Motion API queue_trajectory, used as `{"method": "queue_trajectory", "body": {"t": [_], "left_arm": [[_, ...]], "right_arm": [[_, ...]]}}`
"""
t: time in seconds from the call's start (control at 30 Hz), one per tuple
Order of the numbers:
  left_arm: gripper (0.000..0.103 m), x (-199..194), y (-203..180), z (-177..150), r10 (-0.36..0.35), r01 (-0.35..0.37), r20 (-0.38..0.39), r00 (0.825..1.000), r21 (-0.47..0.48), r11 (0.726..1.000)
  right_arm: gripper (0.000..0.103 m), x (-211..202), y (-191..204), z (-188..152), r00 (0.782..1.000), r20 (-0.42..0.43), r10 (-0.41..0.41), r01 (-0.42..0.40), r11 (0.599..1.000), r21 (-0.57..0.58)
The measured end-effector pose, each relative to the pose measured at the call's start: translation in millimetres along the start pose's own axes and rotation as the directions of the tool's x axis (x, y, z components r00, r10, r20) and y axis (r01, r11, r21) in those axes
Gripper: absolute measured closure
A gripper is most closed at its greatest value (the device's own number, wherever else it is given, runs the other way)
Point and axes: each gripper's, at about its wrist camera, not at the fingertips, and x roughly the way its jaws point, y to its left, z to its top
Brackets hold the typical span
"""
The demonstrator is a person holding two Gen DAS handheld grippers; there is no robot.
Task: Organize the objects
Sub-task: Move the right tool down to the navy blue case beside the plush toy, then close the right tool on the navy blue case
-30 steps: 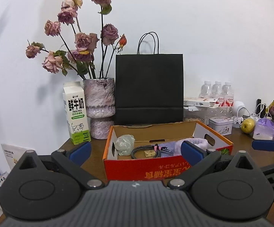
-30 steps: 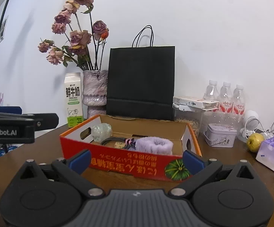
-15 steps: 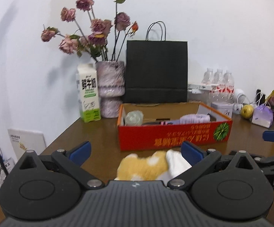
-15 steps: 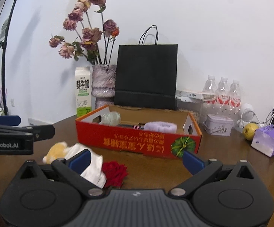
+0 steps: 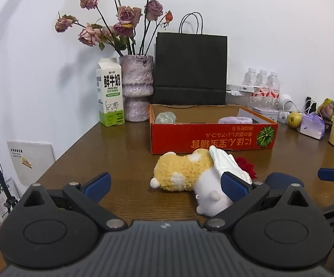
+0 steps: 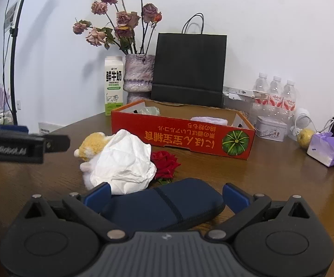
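Brown table (image 5: 125, 152): plush toy (image 5: 180, 173), tissue (image 6: 125, 159), rose (image 6: 164, 161) before red box (image 5: 213, 136).

Plush toy (image 5: 180, 173) before the box (image 5: 213, 138).

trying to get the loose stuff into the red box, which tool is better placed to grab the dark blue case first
Right. The dark blue case lies directly between the open right tool's fingers, just in front of it. The left tool, also open, faces the plush toy instead, with the case off to its right.
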Motion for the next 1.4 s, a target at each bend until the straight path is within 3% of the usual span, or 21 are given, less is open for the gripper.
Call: {"method": "queue_trajectory", "body": {"t": [0.47,0.77,0.93,1.07,1.17,1.27,1.4], "left_arm": [[0.000,0.2,5.6,-0.3,-0.001,0.001,-0.028,1.000,-0.026,1.000],[0.000,1.9,7.1,-1.0,-0.001,-0.001,-0.042,0.999,-0.034,0.999],[0.000,2.7,6.3,-1.5,0.000,-0.001,-0.045,0.999,-0.029,1.000],[0.000,2.9,6.1,-1.6,0.001,-0.002,-0.045,0.999,-0.028,1.000],[0.000,4.3,5.9,-2.0,0.006,-0.007,-0.052,0.999,-0.026,1.000],[0.000,5.8,6.3,-2.5,0.011,-0.013,-0.058,0.998,-0.029,0.999],[0.000,5.6,7.1,-2.9,0.008,-0.010,-0.058,0.998,-0.034,0.999]], "right_arm": [[0.000,45.2,32.0,9.9,0.978,-0.200,-0.063,0.059,0.998,-0.026],[0.000,27.0,3.8,0.5,0.974,-0.226,0.005,-0.012,1.000,-0.028],[0.001,13.1,-22.6,-1.1,0.970,-0.242,-0.035,0.021,0.998,-0.059],[0.001,9.4,-28.1,0.5,0.976,-0.220,0.005,-0.011,1.000,-0.024],[0.000,22.0,-22.6,2.3,0.978,-0.209,-0.004,0.000,1.000,-0.019],[0.000,46.3,-17.6,1.5,0.963,-0.266,-0.041,0.037,0.999,-0.020],[0.000,58.8,-22.9,2.7,0.961,-0.273,-0.036,0.050,0.998,0.043]]}}
